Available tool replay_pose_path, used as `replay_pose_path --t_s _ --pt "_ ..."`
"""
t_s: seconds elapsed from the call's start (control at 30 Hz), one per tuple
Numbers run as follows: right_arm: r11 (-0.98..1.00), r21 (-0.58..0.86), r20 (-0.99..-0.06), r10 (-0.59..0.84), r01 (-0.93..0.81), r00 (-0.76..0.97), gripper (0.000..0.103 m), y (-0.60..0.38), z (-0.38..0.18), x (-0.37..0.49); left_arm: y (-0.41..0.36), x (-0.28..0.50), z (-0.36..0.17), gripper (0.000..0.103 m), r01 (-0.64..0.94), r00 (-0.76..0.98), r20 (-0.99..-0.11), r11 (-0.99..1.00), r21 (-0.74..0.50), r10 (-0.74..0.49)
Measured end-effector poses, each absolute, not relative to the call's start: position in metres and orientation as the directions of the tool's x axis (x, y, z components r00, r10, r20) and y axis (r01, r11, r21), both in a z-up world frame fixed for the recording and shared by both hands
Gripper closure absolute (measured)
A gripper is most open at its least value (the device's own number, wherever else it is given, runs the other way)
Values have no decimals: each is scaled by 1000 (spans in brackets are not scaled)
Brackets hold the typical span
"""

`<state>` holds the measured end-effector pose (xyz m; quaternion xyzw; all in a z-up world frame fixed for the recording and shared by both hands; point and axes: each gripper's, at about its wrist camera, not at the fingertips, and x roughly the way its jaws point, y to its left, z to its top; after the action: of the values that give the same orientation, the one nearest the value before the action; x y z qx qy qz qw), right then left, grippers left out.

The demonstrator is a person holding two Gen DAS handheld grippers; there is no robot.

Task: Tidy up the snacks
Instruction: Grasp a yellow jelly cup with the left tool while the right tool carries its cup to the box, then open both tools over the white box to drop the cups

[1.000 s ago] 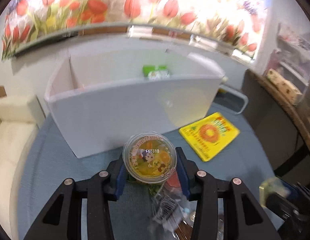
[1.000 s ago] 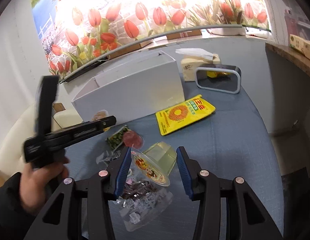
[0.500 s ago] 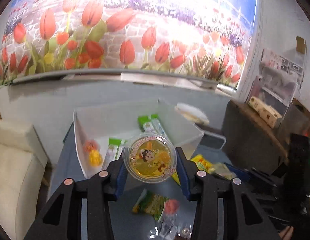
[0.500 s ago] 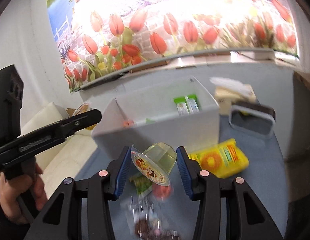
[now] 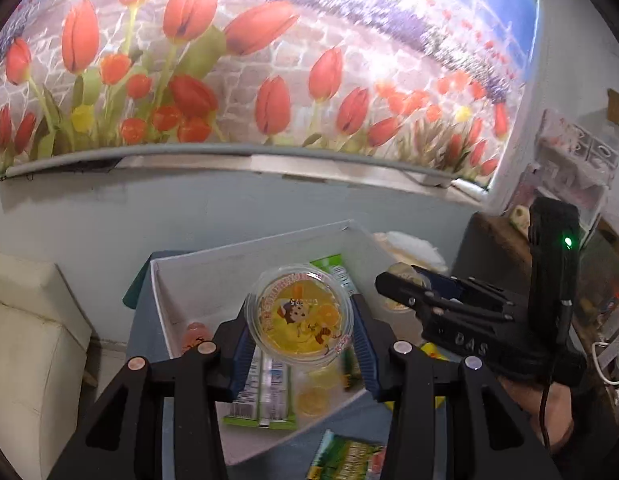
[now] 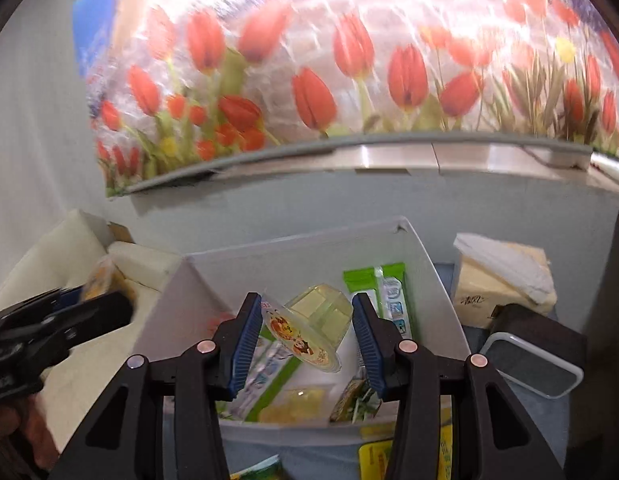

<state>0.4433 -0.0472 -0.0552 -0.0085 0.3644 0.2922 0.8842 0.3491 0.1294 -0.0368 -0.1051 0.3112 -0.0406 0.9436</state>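
Carrying both cups over the white open-topped cardboard box (image 5: 197, 276) now. A second ago my two tools were low over the blue-grey bench (image 6: 549, 420) among the loose packets; both have since risen and swung forward, and the box interior has opened up beneath them. That reads to me as the transport step nearly finished, with release the next thing to do.

My left tool (image 5: 300, 322) is clamped on a round clear jelly cup with a yellow cartoon lid (image 5: 300, 316), lid facing the camera, held square between the blue pads. My right tool (image 6: 305, 330) grips a second clear jelly cup with a cartoon foil lid (image 6: 309, 330), and this one sits tilted, lid turned down to the left. I'd judge that skewed hold the less secure of the two.

The left view shows the right tool from the side with the hand under it, and a small pink-topped bottle (image 5: 195, 334) in the box's near corner. Only the right view shows the beige tissue pack (image 6: 505, 280) and the grey-rimmed tray (image 6: 529, 364) beside the box, plus the green and white wrapped packets (image 6: 385, 296) lying clearly inside.
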Motion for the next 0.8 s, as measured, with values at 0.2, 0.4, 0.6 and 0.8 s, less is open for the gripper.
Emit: replay_pose_path --t_s 0.2,0.4,0.6,0.8 --pt "854 193 -685 470 -484 556 51 -55 -75 454 130 357 -60 52 7 769 -626 982 -189 -126" --pt "868 164 -650 452 -468 611 11 -65 -65 450 137 351 -59 0 -14 788 -604 977 -211 -119" --pt "851 177 -625 485 -495 611 0 -61 -51 438 138 346 -51 0 -19 791 -604 982 -189 -101" --pt "839 193 -613 508 -508 606 0 -62 -46 420 136 339 -50 0 -2 774 -620 979 -206 -129"
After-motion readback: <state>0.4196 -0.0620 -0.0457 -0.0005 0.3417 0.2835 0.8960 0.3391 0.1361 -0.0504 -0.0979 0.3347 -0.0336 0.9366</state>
